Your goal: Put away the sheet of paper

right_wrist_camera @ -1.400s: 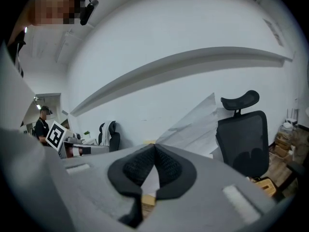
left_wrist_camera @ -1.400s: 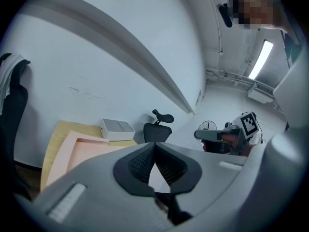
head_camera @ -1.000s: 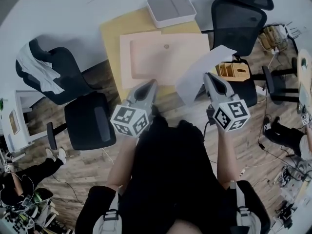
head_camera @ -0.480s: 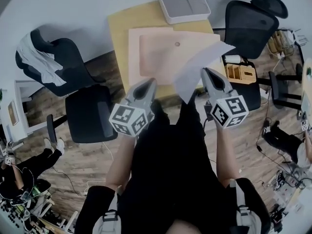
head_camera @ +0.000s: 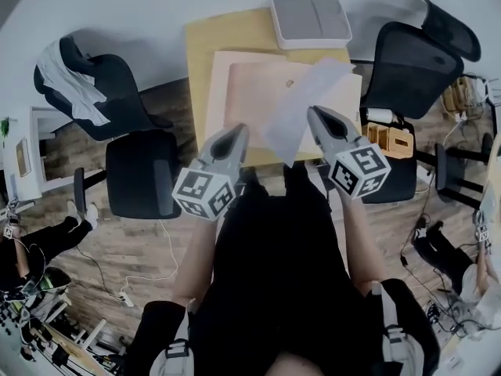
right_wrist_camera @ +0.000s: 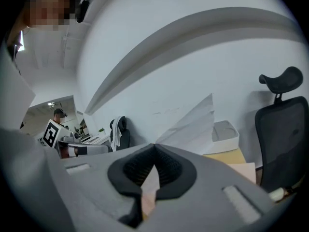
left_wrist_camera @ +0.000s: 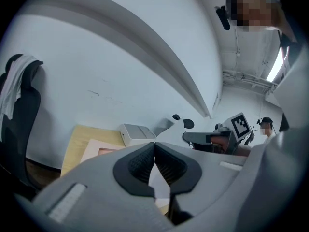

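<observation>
A white sheet of paper [head_camera: 301, 110] hangs in the air over the pink mat [head_camera: 246, 92] on the yellow table [head_camera: 205, 49]. My right gripper [head_camera: 312, 113] is shut on the sheet's lower right edge. In the right gripper view the paper [right_wrist_camera: 193, 124] rises up and to the right from the closed jaws of that gripper [right_wrist_camera: 154, 147]. My left gripper [head_camera: 239, 131] hovers at the table's front edge, left of the sheet and apart from it, shut with nothing in it. In the left gripper view its pads [left_wrist_camera: 145, 161] meet at the tip.
A flat grey box [head_camera: 311, 20] sits at the table's far end. Black office chairs stand at the left [head_camera: 141, 175] and right [head_camera: 411, 69] of the table. A wooden organiser [head_camera: 385, 135] lies by the right chair. White wall lies beyond the table.
The right gripper has carried the paper leftward, from beyond the table's right edge to over the pink mat. The left gripper has stayed shut at the table's front edge.
</observation>
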Action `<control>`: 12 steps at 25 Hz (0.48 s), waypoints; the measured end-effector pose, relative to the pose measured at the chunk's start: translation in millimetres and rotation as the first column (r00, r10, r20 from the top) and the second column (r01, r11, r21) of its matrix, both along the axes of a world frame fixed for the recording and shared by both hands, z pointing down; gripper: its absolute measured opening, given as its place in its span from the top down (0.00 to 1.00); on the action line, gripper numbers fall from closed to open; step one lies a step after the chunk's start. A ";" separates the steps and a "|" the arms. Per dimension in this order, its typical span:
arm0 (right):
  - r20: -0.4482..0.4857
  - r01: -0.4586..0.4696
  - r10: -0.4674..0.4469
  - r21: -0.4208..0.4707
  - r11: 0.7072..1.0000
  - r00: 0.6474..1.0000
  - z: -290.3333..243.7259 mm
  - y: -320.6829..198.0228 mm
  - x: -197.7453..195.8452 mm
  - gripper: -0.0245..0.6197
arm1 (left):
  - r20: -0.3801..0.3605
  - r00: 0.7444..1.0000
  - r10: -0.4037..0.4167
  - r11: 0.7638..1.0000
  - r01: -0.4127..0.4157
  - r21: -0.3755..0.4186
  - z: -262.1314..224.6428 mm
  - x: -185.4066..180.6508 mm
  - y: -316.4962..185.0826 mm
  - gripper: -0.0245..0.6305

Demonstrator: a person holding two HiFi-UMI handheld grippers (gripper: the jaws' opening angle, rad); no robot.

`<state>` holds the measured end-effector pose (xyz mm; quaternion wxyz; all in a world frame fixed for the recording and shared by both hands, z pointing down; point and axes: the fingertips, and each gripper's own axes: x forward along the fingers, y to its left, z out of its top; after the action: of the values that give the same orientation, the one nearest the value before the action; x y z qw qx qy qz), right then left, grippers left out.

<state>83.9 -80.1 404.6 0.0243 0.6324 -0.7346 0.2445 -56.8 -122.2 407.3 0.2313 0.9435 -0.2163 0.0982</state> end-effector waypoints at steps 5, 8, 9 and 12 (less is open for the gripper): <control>0.035 0.085 -0.084 -0.006 0.996 0.996 8.6 -25.9 10.1 0.96 | 0.006 0.998 -0.068 0.998 0.068 0.010 -4.6 16.5 -9.8 0.95; 0.042 0.124 -0.123 -0.022 0.992 0.992 19.4 -32.2 20.0 0.96 | 0.012 0.995 -0.104 0.995 0.103 0.013 -5.1 28.6 -8.5 0.95; 0.043 0.136 -0.135 -0.028 0.990 0.990 23.8 -33.1 24.1 0.96 | 0.014 0.993 -0.115 0.993 0.115 0.013 -4.6 32.8 -7.1 0.95; 0.050 0.170 -0.167 -0.054 0.984 0.985 39.0 -33.4 38.9 0.96 | 0.022 0.989 -0.148 0.989 0.148 0.015 -3.2 45.4 -1.4 0.95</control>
<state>122.8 -113.5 443.7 0.0466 0.5615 -0.7785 0.2768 -11.4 -123.5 404.0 0.2289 0.9252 -0.2890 0.0902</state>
